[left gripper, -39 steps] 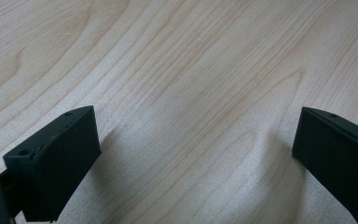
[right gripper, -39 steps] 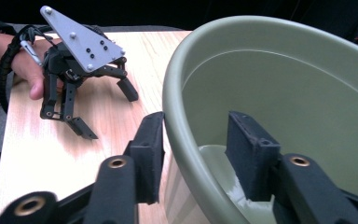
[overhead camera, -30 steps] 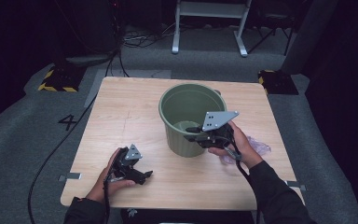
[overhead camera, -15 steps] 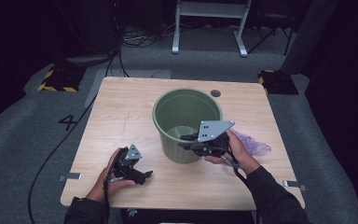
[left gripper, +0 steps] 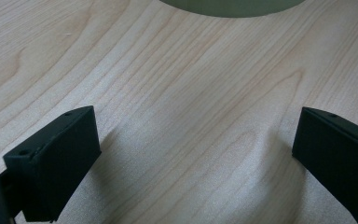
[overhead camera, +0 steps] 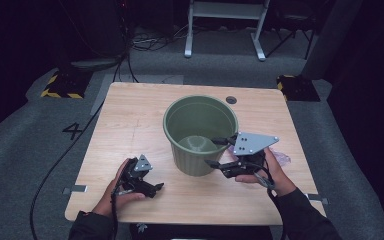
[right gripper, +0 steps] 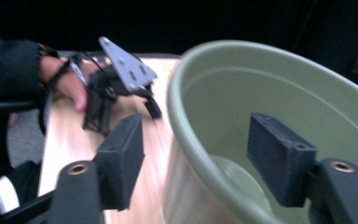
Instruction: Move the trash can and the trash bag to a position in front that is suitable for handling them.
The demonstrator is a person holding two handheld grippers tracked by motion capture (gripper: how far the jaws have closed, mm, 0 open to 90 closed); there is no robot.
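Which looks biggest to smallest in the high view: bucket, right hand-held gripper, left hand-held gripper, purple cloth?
1. Green bucket.
2. Right hand-held gripper.
3. Left hand-held gripper.
4. Purple cloth, though it is partly hidden behind the right hand, so its rank is unsure.

A black "4" on the grey floor (overhead camera: 35,150) left of the table (overhead camera: 130,115)

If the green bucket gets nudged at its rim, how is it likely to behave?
The green bucket looks thin-walled and nearly empty, so probably light and quick to slide on the smooth table. Tall with a narrower base, it may tip.
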